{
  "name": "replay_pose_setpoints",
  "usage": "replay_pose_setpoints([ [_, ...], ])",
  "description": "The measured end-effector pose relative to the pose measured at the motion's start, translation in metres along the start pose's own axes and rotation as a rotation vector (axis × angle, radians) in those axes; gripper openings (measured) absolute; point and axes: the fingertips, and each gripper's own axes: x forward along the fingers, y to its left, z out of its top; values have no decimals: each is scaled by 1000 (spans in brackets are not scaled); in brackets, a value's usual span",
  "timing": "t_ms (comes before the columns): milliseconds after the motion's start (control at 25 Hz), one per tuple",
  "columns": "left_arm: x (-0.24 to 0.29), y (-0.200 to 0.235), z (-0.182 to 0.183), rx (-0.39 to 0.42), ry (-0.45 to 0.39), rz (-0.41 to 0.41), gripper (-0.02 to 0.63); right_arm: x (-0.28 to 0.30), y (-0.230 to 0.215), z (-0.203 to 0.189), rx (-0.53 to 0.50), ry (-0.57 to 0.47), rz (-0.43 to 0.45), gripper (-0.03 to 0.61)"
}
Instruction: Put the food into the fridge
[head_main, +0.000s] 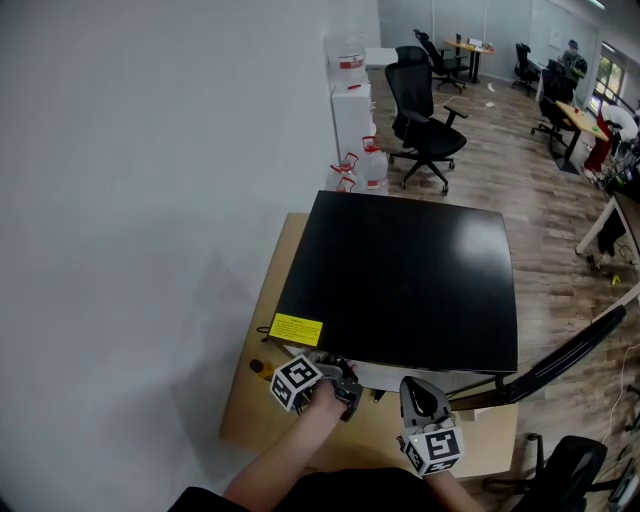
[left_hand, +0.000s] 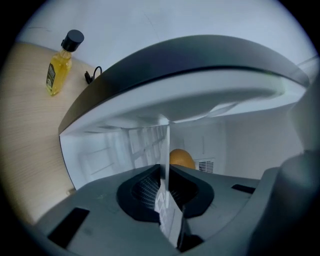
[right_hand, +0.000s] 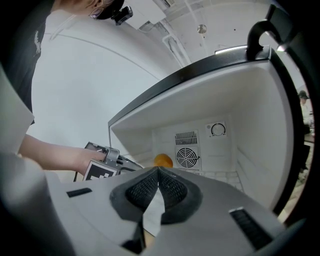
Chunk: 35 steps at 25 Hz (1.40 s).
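A small fridge with a glossy black top (head_main: 400, 270) stood on a light wooden table (head_main: 250, 405) against a white wall, filling the middle of the head view. Its black door (head_main: 560, 358) hung open toward the lower right of the frame. A yellow warning label (head_main: 296, 329) was stuck near the top's lower-left corner. The left gripper (head_main: 345, 378) sat at the bottom centre-left of the head view, at the front edge of the fridge. In its own view the jaws were closed together in front of the white interior, and nothing could be clearly made out as held. The right gripper (head_main: 420, 388) sat just to the right of it, also aimed into the opening. Its pads met at the tips with nothing between them. A round orange fruit (right_hand: 163, 160) lay inside the fridge on the floor of the compartment, far back and just left of a round fan grille (right_hand: 186, 157). A thermostat dial (right_hand: 218, 129) sat on the back wall above and to the right of that grille. In the upper left of the left gripper view, a small yellow bottle with a black cap (left_hand: 59, 67) stood upright on the table beside the fridge. A black cable end (left_hand: 92, 76) lay near it. Black office chairs (head_main: 425, 125) and clear water jugs (head_main: 370, 168) stood on the wooden floor beyond the fridge, toward the top of the head view.
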Motion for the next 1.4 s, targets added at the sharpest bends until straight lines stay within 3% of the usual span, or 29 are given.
replay_pose_setpoints([
  [160, 0, 0, 0, 15, 0, 14, 30, -2, -1, 0, -4, -3, 1, 60],
  [400, -3, -4, 1, 140, -21, 40, 50, -7, 3, 7, 7, -29, 13, 60],
  [600, -7, -11, 5, 425, -40, 118, 133, -11, 8, 7, 17, -35, 21, 60],
  [920, -8, -9, 8, 704, -83, 188, 204, -17, 10, 11, 38, -55, 21, 60],
  [1400, -21, -6, 7, 789, -106, 116, 253, -34, 24, 2, 44, -45, 33, 60],
])
